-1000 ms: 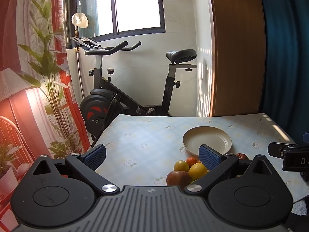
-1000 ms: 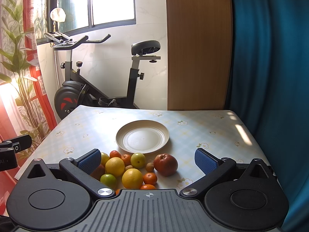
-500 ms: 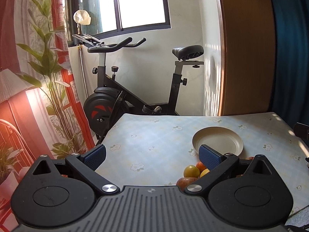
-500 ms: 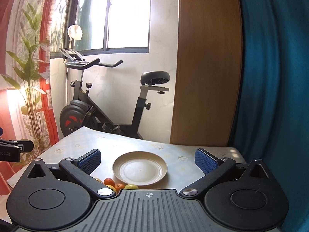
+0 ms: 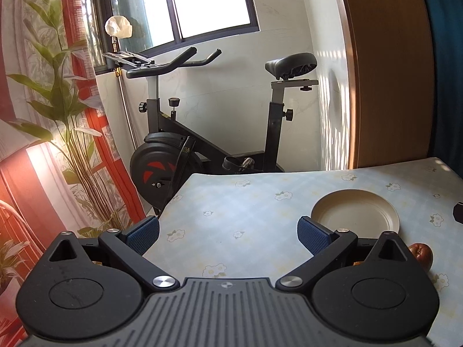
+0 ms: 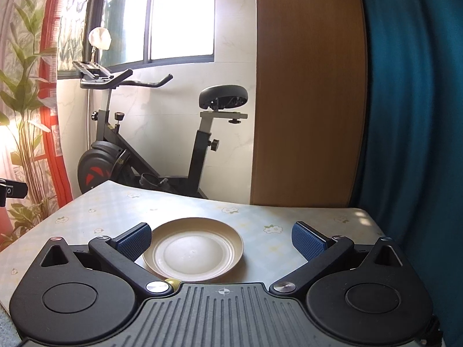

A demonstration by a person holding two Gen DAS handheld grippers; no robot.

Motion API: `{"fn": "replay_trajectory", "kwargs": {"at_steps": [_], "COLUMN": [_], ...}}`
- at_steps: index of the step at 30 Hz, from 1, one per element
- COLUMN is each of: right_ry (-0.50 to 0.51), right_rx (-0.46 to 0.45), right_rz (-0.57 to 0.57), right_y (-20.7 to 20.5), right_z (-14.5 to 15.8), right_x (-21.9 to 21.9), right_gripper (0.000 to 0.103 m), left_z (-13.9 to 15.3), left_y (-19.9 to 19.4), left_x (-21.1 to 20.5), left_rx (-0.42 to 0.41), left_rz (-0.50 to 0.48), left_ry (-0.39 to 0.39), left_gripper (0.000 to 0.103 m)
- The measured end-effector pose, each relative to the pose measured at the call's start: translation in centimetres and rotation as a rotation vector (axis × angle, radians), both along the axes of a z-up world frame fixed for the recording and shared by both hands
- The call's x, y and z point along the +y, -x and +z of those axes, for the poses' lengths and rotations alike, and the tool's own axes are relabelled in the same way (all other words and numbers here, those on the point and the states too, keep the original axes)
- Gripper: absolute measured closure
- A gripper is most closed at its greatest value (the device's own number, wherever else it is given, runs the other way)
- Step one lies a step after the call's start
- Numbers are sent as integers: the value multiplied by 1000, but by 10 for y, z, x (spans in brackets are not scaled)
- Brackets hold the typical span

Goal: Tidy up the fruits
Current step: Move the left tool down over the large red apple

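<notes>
An empty cream plate (image 6: 196,253) lies on the flowered tablecloth, just beyond my open right gripper (image 6: 221,241), whose blue pads hold nothing. In the left wrist view the same plate (image 5: 356,212) sits to the right of my open left gripper (image 5: 228,235), also empty. A red apple (image 5: 422,256) peeks out behind the left gripper's right arm. A sliver of yellow-green fruit (image 6: 172,282) shows at the right gripper's body edge. The remaining fruits are hidden under the gripper bodies.
A black exercise bike (image 5: 202,144) stands behind the table's far edge (image 5: 260,173). A plant and red-patterned curtain (image 5: 58,115) fill the left side; a wooden panel (image 6: 306,101) and blue curtain (image 6: 411,115) rise on the right. The other gripper's tip (image 6: 11,192) shows at far left.
Both grippers have tilted up and drawn back, so the fruit pile that lay in view has slipped below the gripper bodies. Both stay open.
</notes>
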State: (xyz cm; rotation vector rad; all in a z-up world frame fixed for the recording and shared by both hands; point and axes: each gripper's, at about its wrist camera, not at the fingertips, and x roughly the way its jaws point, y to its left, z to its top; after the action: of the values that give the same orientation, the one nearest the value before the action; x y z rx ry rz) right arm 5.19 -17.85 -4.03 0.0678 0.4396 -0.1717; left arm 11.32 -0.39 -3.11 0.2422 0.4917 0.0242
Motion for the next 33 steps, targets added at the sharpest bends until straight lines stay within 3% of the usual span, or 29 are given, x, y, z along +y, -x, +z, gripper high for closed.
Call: {"fn": "replay_trajectory", "kwargs": {"at_steps": [5, 10, 17, 21, 28, 33], "right_ry": [8, -16, 86, 46, 5, -54], "right_rx": [101, 163, 200, 238, 297, 313], "right_rz": [53, 72, 92, 97, 113, 93], "right_y": [-19, -31, -35, -39, -40, -40], "right_z": [-19, -35, -60, -74, -100, -115], "right_x": [0, -12, -21, -31, -45, -58], "right_gripper": [0, 0, 0, 0, 0, 0], "left_z": [-11, -25, -49, -60, -68, -73], "left_y": [-18, -35, -56, -63, -55, -61], "left_x": [-13, -27, -49, -58, -79, -86], "left_rx": [11, 38, 147, 186, 119, 230], "left_rz": [-70, -128, -230, -288, -325, -328], "left_ry": [-18, 15, 65, 113, 96, 103], "left_gripper": [0, 1, 2, 2, 5, 5]}}
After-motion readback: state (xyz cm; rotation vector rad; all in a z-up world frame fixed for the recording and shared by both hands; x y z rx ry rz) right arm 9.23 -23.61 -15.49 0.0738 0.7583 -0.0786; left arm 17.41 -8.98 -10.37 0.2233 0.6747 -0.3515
